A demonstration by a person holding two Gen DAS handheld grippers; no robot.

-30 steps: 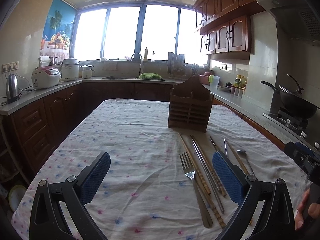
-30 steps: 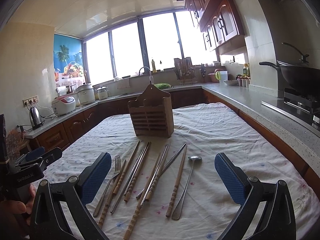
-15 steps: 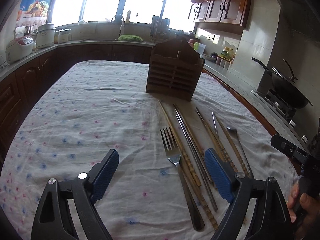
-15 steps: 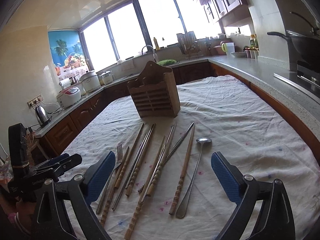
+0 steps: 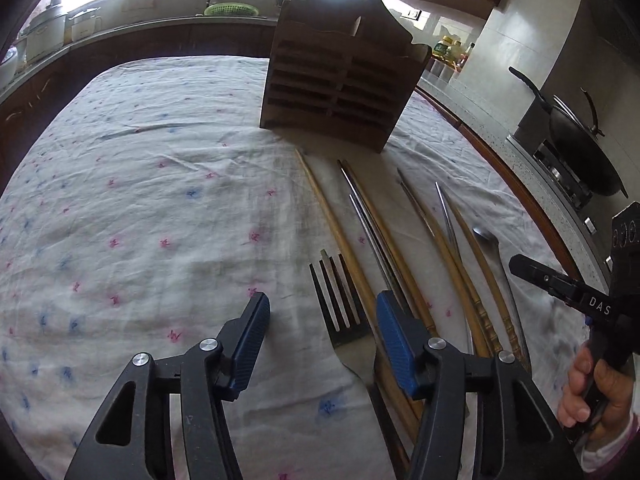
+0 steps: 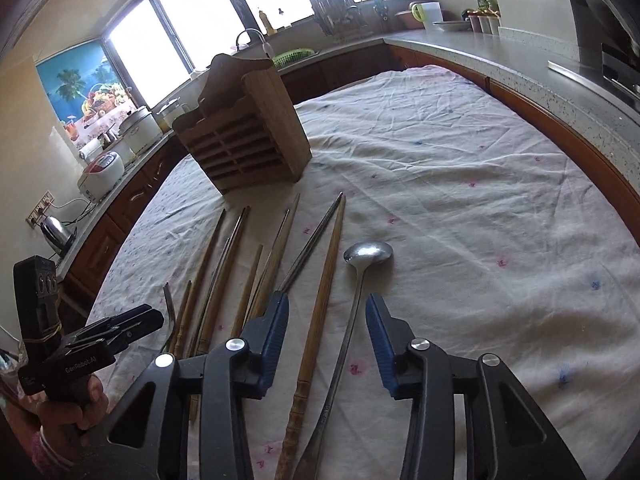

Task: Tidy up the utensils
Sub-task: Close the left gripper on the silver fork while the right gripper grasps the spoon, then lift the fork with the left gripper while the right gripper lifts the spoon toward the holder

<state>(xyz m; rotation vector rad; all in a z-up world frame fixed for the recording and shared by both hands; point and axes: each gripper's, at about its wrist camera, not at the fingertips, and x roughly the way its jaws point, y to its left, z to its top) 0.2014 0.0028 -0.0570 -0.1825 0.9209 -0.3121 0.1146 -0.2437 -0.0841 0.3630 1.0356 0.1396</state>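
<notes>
A wooden slotted utensil holder (image 5: 340,76) (image 6: 244,136) stands upright on the cloth-covered table (image 5: 140,200). Below it lie a metal fork (image 5: 340,312), several wooden and metal chopsticks (image 5: 360,232) (image 6: 248,264) and a metal spoon (image 6: 366,254). My left gripper (image 5: 320,316) hangs just over the fork's tines; its jaws are closing, and the pads are clear of the fork. My right gripper (image 6: 326,320) straddles the spoon's handle and a wooden chopstick (image 6: 320,308); its jaws are closing too, with gaps on both sides.
Kitchen counters (image 6: 520,60) ring the table. A wok (image 5: 580,148) sits on the stove at right. A rice cooker (image 6: 100,172), a kettle (image 6: 56,232) and a sink with a green basket (image 6: 296,54) line the far counter. A person's hand (image 5: 596,392) holds the other gripper.
Both grippers tilted down and moved closer to the utensils. Their jaws narrowed from wide open. The left one came over the fork, the right one over the spoon handle and a chopstick.
</notes>
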